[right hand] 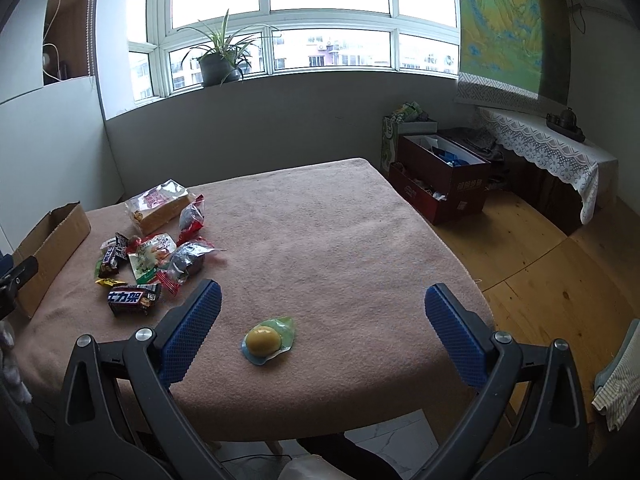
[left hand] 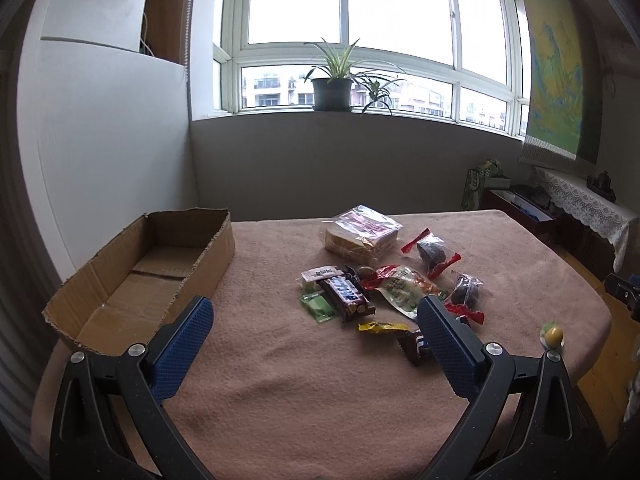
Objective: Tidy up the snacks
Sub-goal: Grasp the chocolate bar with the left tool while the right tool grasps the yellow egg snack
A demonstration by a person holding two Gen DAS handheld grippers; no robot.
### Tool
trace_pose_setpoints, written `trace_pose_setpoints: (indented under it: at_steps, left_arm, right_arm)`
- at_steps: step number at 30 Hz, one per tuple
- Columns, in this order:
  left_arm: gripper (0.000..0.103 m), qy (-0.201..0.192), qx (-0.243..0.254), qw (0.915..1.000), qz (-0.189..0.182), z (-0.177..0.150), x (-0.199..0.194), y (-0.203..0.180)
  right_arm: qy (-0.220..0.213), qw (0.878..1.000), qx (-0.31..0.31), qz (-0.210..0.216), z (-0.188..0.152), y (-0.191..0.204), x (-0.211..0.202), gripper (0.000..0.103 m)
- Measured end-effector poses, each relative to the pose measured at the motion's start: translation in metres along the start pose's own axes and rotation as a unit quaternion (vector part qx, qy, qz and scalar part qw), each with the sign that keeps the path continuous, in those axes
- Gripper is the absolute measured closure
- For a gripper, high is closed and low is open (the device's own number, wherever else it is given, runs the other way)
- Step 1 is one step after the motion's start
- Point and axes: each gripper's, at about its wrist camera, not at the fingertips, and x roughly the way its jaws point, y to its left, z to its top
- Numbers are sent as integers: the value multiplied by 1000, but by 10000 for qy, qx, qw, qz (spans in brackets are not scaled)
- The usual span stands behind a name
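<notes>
1. We held the left gripper (left hand: 314,322) above the near part of the table (left hand: 280,380), its blue-padded jaws spread wide with nothing between them
2. We held the right gripper (right hand: 322,304) just as wide and empty, low over the near right part of the table
3. A yellow jelly cup (right hand: 266,340) sat alone on the pinkish cloth, between the right gripper's fingers in that view and well apart from the other snacks
4. The rest lay in a loose pile near the middle of the table: a bagged bread loaf (left hand: 360,234) at the far side, a dark chocolate bar (left hand: 346,292) beside a small green packet (left hand: 319,307), a red and green pouch (left hand: 404,288), two dark cakes in clear wrappers with red ends (left hand: 432,254), and a yellow wrapped sweet (left hand: 380,327) nearest us
5. An open cardboard box (left hand: 140,276) stood at the table's left edge, empty, well apart from the pile
</notes>
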Motion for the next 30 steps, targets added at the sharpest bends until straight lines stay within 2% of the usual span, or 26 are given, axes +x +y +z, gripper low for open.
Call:
trace_pose_setpoints:
  at_steps: [5,14,20,28,30]
  left_arm:
    - [5,328,224,9987,-331,-8,13,-20]
    - [6,978,219,9905,-939,-15,43,-54]
    - [6,1269,371,9869,-925,-16,64,-78]
    - [5,1521,354,9853,-696,-20,83,-85]
    - [5,1561,375,9852,-605,-21,89,-89]
  right_arm:
    - [253,9995,-126,160,-14,6,15,0]
    - [500,9980,-288,258,-26,17,41,0]
    - [597,9970,-393,290,-30,21,54,0]
    - [626,9956,-668,177,-32,27,67,1]
    - [641,9952,-727,144,-32,29,70,4]
